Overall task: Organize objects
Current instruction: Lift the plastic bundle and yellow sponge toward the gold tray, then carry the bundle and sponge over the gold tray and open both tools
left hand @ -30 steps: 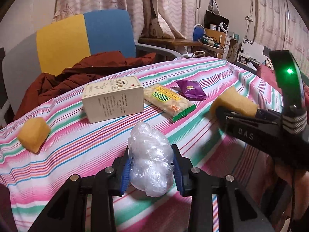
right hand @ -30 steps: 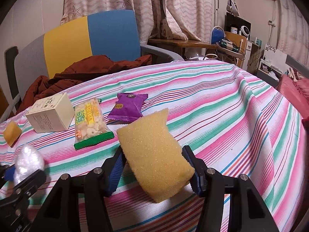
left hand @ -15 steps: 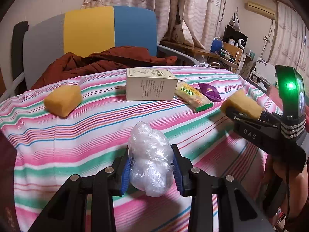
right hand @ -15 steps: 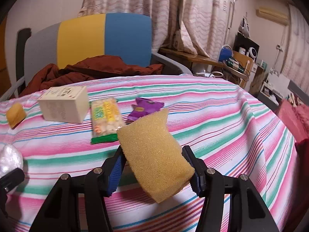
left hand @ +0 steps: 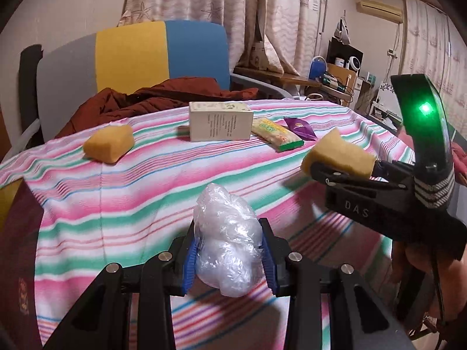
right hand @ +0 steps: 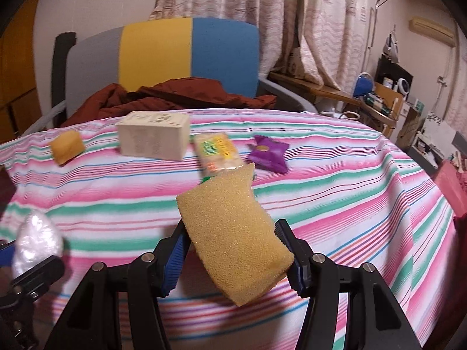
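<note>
Left claw (left hand: 229, 258) pinching a crumpled clear plastic bag (left hand: 226, 245) between blue pads, held above the near edge of the striped tablecloth (left hand: 146, 192). Right claw (right hand: 232, 258) squeezed onto a yellow sponge (right hand: 233, 237), tilted, jutting up past the fingertips, also off the cloth. Both loads probably very light and soft: bag slippery and likely to slump or slide, best gripped across its bulk; sponge springy, visibly dented at the pads, best held across the middle. Further back on the cloth, well apart from both claws: a second sponge (left hand: 109, 143) at left, a white box (left hand: 220, 121), a snack packet (left hand: 275, 134) just beside it, a purple wrapper (left hand: 299, 127) next along.
</note>
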A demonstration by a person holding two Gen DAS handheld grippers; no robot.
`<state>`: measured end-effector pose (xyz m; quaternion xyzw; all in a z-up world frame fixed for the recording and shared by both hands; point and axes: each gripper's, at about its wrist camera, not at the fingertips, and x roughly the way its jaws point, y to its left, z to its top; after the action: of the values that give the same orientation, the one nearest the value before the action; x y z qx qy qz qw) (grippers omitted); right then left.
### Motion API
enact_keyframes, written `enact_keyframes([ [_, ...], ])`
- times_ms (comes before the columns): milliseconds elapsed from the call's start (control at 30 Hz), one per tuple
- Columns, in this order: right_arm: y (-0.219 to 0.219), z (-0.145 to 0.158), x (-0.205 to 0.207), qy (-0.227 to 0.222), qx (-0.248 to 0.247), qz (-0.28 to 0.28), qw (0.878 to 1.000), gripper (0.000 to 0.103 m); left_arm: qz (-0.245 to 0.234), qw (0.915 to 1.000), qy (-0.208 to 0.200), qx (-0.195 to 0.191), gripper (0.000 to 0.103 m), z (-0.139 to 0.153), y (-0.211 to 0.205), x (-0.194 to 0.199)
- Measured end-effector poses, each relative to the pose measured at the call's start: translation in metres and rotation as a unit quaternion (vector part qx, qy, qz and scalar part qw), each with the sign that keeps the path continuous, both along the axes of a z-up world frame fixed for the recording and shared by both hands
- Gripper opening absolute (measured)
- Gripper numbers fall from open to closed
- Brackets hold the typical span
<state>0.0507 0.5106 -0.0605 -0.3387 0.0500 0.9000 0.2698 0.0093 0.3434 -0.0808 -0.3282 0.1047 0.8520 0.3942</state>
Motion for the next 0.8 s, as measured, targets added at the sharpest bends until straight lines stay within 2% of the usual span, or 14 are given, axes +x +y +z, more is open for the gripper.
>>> enact_keyframes([
  [167,-0.021,-0.002,0.003,0.002,-0.037,0.017,0.999,0.059,0.023,0.9995,-0.019,0.012,0.037,-0.004,-0.025,0.003],
  [267,-0.036,-0.006,0.004,0.005,-0.069,0.025,0.997,0.059,0.029,0.9988,-0.037,0.008,0.037,-0.017,-0.041,0.012],
  [433,-0.064,-0.003,0.007,0.026,-0.109,0.041,0.993,0.059,0.006,0.9998,0.008,0.016,0.037,-0.008,-0.063,0.042],
  [500,-0.076,0.003,0.006,0.032,-0.118,0.051,0.991,0.059,0.010,0.9998,0.009,0.017,0.037,-0.004,-0.072,0.045],
  [667,-0.103,0.014,0.003,0.047,-0.143,0.075,0.986,0.059,0.053,0.9964,-0.023,0.063,0.037,0.008,-0.117,0.038],
  [800,-0.124,0.021,0.000,0.052,-0.159,0.097,0.981,0.059,0.071,0.9934,-0.021,0.088,0.037,0.022,-0.150,0.039],
])
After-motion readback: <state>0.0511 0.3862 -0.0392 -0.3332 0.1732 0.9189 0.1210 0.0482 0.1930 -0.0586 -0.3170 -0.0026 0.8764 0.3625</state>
